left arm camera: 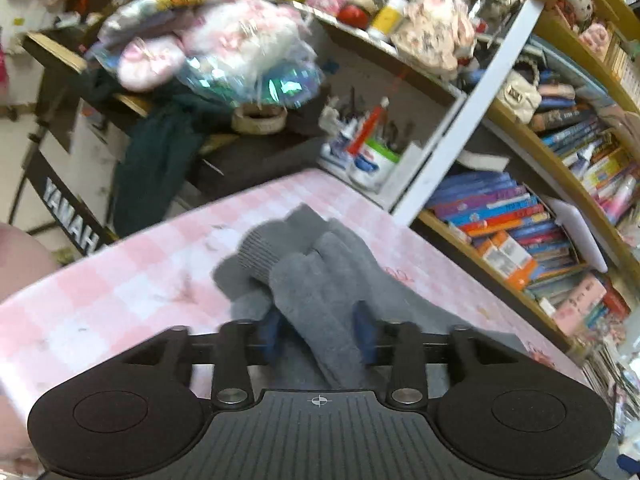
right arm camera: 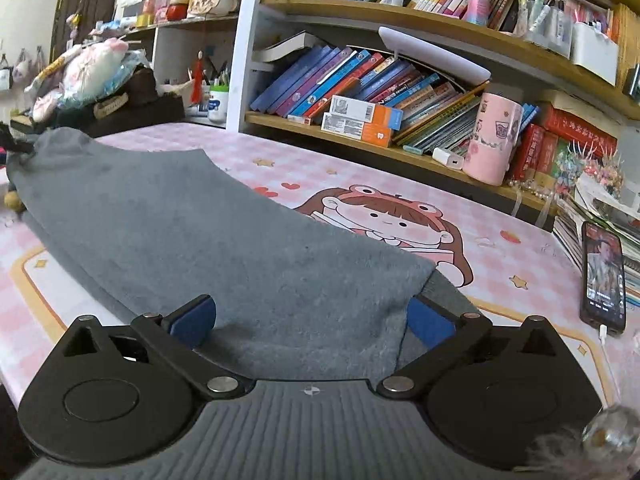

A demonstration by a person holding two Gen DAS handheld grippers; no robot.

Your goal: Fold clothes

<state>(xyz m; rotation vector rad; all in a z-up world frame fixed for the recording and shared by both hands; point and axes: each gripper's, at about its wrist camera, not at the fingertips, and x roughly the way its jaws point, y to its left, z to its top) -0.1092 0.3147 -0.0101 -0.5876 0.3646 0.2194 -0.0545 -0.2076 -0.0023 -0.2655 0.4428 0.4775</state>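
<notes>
I see the pink checked table [right arm camera: 400, 184] filling mid-frame, the grey garment [right arm camera: 200, 232] lying folded across its left-centre. My right gripper [right arm camera: 312, 320] gapes wide over it; my left gripper [left arm camera: 318, 332] stands half-open astride a fold.

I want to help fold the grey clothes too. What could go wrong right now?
Both sets of fingers are open, so the grey garment is loose; its bunched cuff end could flop open. The right gripper moving sideways might drag the fold crooked. The phone and its cable lie close by on the table and could get snagged.
</notes>
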